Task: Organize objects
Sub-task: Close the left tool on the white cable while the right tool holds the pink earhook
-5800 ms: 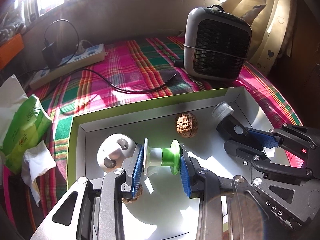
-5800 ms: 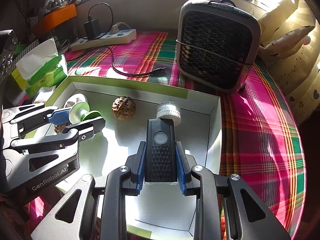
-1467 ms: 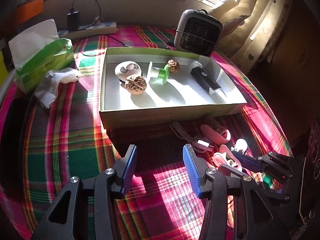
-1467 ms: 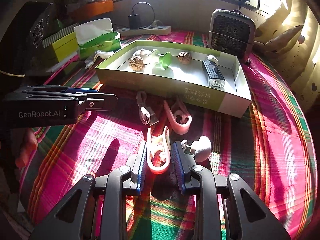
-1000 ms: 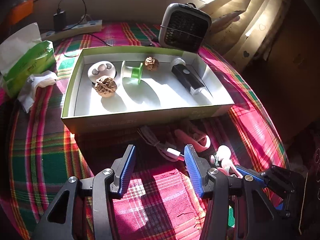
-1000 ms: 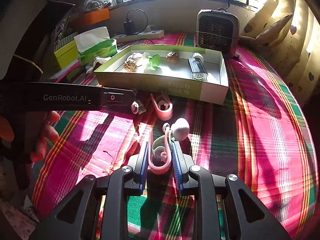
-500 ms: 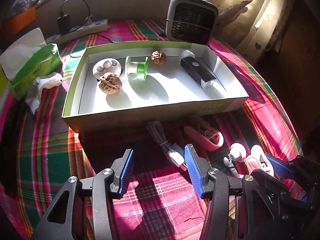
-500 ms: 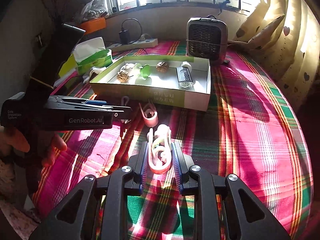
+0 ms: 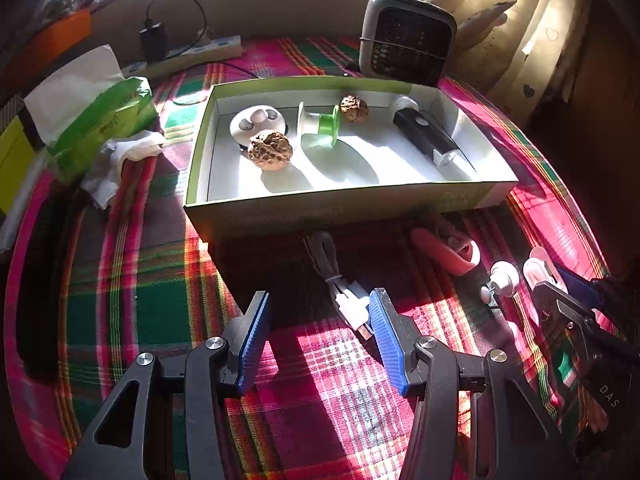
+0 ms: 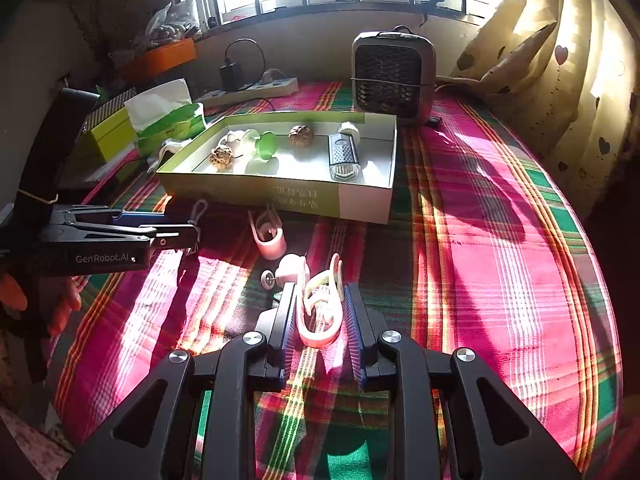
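Observation:
My right gripper (image 10: 320, 312) is shut on a pale pink ear-hook clip (image 10: 320, 308), held above the plaid cloth. Just beyond it on the cloth lie a white knob (image 10: 286, 270) and a second pink clip (image 10: 270, 236). My left gripper (image 9: 318, 336) hangs open over the cloth with nothing between its fingers. The white plug of a grey cable (image 9: 340, 284) lies just inside its right finger. Behind stands a green-and-white box (image 9: 340, 208) that holds two walnuts, a green spool (image 9: 320, 124), a white round piece and a black torch (image 9: 428, 140).
A grey fan heater (image 9: 406, 40) stands behind the box. A green tissue pack (image 9: 96, 120) and crumpled tissue (image 9: 120, 160) lie to its left, with a power strip (image 9: 192, 54) at the back. A curtain hangs at the right. A person's fingers (image 10: 64, 304) grip the left tool.
The right gripper has drawn up and back with the pink clip, leaving the white knob on the cloth. The left gripper has tilted; the cable plug now lies by its right finger.

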A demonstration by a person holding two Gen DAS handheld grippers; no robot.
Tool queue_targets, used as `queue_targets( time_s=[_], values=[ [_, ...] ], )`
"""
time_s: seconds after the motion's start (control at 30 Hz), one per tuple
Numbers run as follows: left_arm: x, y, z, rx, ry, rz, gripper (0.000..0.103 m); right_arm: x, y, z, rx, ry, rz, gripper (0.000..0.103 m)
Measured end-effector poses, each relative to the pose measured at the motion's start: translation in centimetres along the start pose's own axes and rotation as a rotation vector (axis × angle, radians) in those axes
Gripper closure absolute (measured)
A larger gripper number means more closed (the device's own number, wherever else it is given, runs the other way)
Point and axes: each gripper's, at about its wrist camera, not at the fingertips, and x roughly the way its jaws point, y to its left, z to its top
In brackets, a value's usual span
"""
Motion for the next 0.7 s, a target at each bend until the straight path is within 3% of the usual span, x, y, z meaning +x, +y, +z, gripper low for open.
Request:
queue_targets(
  time_s=[0.2,0.53,0.7],
  values=[
    [-0.4,0.5,-0.4,-0.003,-0.001,0.026,0.054,0.7,-1.1,0.1,0.026,0.017,-0.029,0.079],
    [0.2,0.0,0.1,-0.004,-0.025,-0.018,0.054,1.9,-2.0,0.5,0.039,0.051,-0.067,0.079],
    [0.5,-0.7,0.2,0.029,-0.033,0.012,0.055,2.4,-2.0,0.8,0.032,0.069,-0.084,0.079]
  ],
)
